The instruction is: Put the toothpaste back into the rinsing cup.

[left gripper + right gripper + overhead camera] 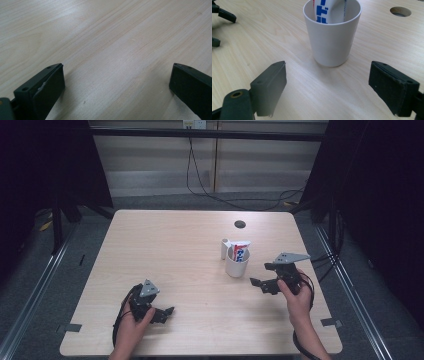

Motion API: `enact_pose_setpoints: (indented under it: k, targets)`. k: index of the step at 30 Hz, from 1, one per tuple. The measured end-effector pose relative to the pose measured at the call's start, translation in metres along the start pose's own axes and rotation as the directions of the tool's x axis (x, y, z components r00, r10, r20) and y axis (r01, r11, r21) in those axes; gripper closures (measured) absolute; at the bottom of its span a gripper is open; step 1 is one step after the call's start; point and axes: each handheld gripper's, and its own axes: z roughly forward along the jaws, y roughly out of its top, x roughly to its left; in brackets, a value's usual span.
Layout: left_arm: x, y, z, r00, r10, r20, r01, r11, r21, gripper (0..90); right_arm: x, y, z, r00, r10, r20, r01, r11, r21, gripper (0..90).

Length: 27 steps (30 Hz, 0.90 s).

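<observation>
white cup [236,263] with a red, white and blue tube [240,249] inside, right of the middle in the high view. right gripper [266,277] just beside it, jaws wide open, empty. left gripper [165,312] low at bottom left, open too. looks like reaching for the cup; next, probably slide closer and squeeze.

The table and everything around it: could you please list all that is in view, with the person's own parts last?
Table: one, light wood, centre of the high view.
Hole: one, dark, round, far side of the table, right of centre.
Cup: one, white, upright on the table's right half, ahead of the right tongs.
Tube: one, white with blue and red print, standing in the cup.
Small white piece: one, just behind the cup, to its left; too small to identify.
Cables: black, on the floor beyond the table.
Left tongs: black, open, near edge.
Right tongs: black, open, facing the cup.
</observation>
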Motion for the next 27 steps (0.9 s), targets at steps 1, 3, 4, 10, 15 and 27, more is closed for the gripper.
enact_pose_setpoints:
  k: [1,3,4,10,15,27]
  targets:
    - [0.000,0.000,0.000,1.0000,-0.001,0.001,0.001,1.0000,-0.001,0.0,0.000,-0.001,0.000,1.0000,0.000,-0.001,0.000,1.0000,-0.003,14.1]
    - [0.000,0.000,0.000,1.0000,-0.001,0.000,0.001,1.0000,-0.001,0.0,0.002,-0.004,-0.001,1.0000,-0.007,-0.001,0.007,1.0000,0.006,14.1]
    - [0.000,0.000,0.000,1.0000,0.000,0.000,0.000,1.0000,0.001,0.0,0.003,-0.005,-0.001,0.9999,-0.010,0.003,0.010,0.9999,0.012,14.1]
    - [0.000,0.000,0.000,1.0000,-0.001,0.001,0.001,1.0000,-0.001,0.0,0.007,-0.012,-0.001,0.9991,-0.041,0.009,0.040,0.9980,0.048,14.1]
    - [0.000,0.000,0.000,1.0000,-0.001,0.000,0.001,1.0000,-0.001,0.0,0.009,-0.020,0.001,0.9986,-0.053,0.003,0.052,0.9959,0.074,14.1]
    - [0.000,0.000,0.000,1.0000,-0.002,0.001,0.002,1.0000,-0.001,0.0,0.008,-0.041,-0.002,0.9993,-0.038,-0.005,0.038,0.9937,0.106,14.1]
